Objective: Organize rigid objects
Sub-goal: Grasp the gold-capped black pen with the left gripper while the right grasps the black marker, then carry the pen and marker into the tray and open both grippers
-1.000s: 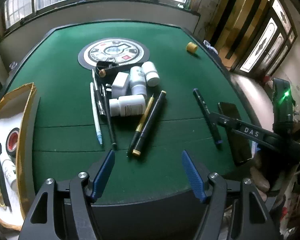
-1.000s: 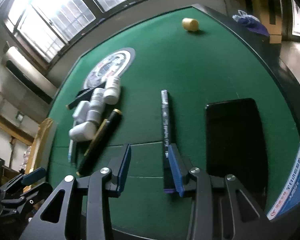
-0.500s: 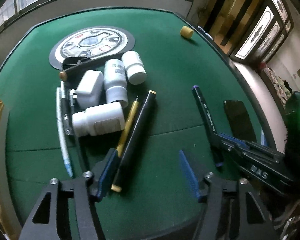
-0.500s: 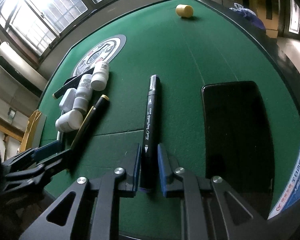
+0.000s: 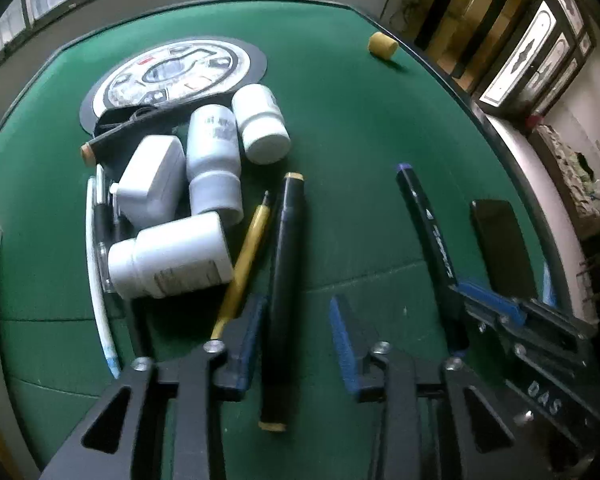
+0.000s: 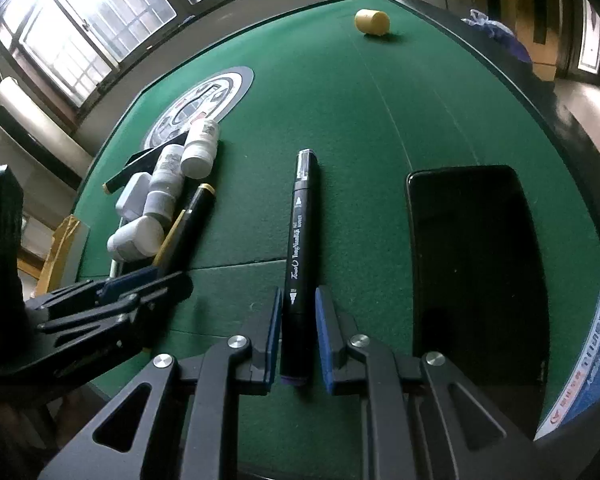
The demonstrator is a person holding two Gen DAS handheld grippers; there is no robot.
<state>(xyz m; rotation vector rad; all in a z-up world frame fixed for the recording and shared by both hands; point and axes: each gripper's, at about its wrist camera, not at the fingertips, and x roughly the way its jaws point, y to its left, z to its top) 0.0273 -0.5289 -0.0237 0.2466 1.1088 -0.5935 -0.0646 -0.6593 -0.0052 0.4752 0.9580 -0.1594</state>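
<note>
The black marker [image 6: 299, 256] lies flat on the green table [image 6: 380, 128], and its long side points straight away from you, in line with your right gripper [image 6: 298, 312]. Its near end sits right between the two blue pads [image 6: 324, 332]. The pads are narrow and very close to the marker on both sides, but a thin gap shows, so I cannot tell if they truly squeeze it yet. The phone [image 6: 472, 264] lies just beside it on the right, apart from it.

Your left gripper [image 5: 296, 332] has wide fingers, and the long black pen [image 5: 282, 280] with gold ends runs between them, also pointing away from you. It lies closer to the left pad [image 5: 246, 344]. The gold pen [image 5: 240, 268] lies just beside it and leans on the white bottle [image 5: 172, 256], so it may get bumped.

I think both hands only need to pinch and lift, since each pen already lines up with its fingers.
</note>
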